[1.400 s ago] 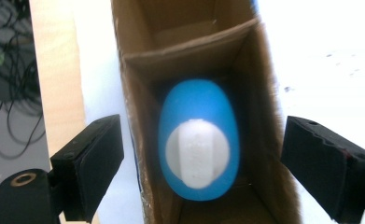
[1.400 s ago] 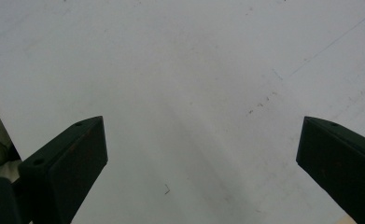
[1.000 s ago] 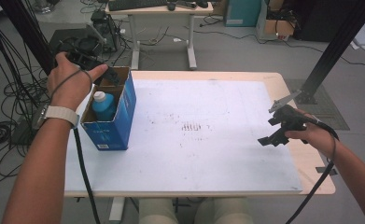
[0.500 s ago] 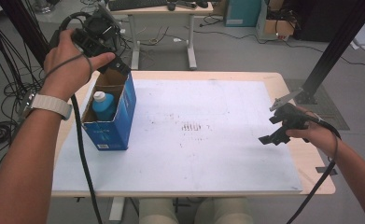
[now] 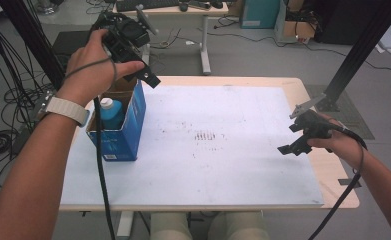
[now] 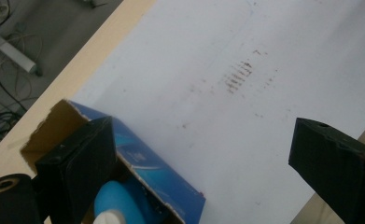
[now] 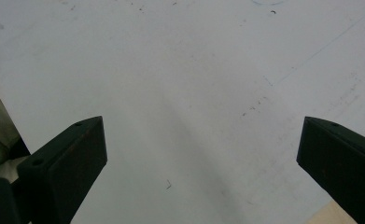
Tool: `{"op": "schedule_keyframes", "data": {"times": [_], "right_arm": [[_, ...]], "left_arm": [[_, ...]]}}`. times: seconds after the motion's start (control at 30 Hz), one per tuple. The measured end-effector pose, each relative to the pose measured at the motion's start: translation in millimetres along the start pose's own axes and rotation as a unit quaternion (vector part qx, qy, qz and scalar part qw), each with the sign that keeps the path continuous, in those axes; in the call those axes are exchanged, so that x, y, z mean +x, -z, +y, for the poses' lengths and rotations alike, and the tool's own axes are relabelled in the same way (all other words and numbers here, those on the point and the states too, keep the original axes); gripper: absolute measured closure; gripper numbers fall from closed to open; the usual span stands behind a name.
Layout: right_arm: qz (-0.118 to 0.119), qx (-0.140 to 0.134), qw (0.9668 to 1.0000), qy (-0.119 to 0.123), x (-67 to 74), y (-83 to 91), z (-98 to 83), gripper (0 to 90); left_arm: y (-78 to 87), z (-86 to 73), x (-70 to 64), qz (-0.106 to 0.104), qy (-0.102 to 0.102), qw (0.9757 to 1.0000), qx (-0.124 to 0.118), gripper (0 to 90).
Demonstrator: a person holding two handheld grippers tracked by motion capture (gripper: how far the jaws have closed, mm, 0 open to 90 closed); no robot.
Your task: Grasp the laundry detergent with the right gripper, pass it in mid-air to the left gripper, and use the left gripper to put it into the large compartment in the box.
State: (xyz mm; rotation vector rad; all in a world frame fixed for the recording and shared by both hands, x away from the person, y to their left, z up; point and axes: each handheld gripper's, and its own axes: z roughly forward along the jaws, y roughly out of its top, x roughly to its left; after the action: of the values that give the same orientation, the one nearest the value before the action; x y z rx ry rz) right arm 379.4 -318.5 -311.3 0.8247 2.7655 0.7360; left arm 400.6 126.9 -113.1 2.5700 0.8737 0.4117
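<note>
White sheeting (image 5: pixel 208 150) is covering the table. High view: the left gripper (image 5: pixel 133 47) is hovering above the blue box (image 5: pixel 120 125), which is holding a blue bottle (image 5: pixel 110 112); the right gripper (image 5: pixel 303 135) is hanging near the right edge. Left gripper view: jaws are gaping wide above the box (image 6: pixel 161 182). Right gripper view: jaws are standing wide, empty.

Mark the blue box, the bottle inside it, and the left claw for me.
blue box (image 5: pixel 117 141): high view, on its near front face.
bottle (image 5: pixel 111 114): high view, on its blue shoulder below the white cap.
left claw (image 6: pixel 199 161): left gripper view, midway between its two black jaws, which stand wide apart.
</note>
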Motion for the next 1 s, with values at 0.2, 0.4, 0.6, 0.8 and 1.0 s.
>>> {"op": "schedule_keyframes", "data": {"times": [0.2, 0.4, 0.6, 0.8, 1.0], "right_arm": [[-0.001, -0.001, 1.0000, 0.005, 3.6, 1.0, 1.8, 1.6], [-0.001, -0.002, 0.9999, 0.010, 6.5, 2.8, 2.1, 1.1], [-0.002, -0.003, 0.9999, 0.011, 7.7, 5.0, 3.6, 1.1], [-0.001, -0.004, 1.0000, 0.009, 9.0, 5.1, 2.4, 1.1], [-0.001, -0.005, 1.0000, 0.005, 7.2, 4.6, -0.6, 1.1]], "left_arm": [[-10.0, 7.6, -10.5, -0.010, -0.023, 0.9997, 0.007, 7.9], [-18.5, 11.4, -18.2, -0.010, -0.062, 0.9973, 0.038, 7.9], [-30.4, 13.9, -27.3, -0.021, -0.084, 0.9954, 0.042, 7.9], [-42.0, 16.7, -33.7, -0.027, -0.095, 0.9940, 0.048, 7.9], [-49.5, 19.0, -36.4, -0.032, -0.100, 0.9929, 0.055, 7.9]]}}
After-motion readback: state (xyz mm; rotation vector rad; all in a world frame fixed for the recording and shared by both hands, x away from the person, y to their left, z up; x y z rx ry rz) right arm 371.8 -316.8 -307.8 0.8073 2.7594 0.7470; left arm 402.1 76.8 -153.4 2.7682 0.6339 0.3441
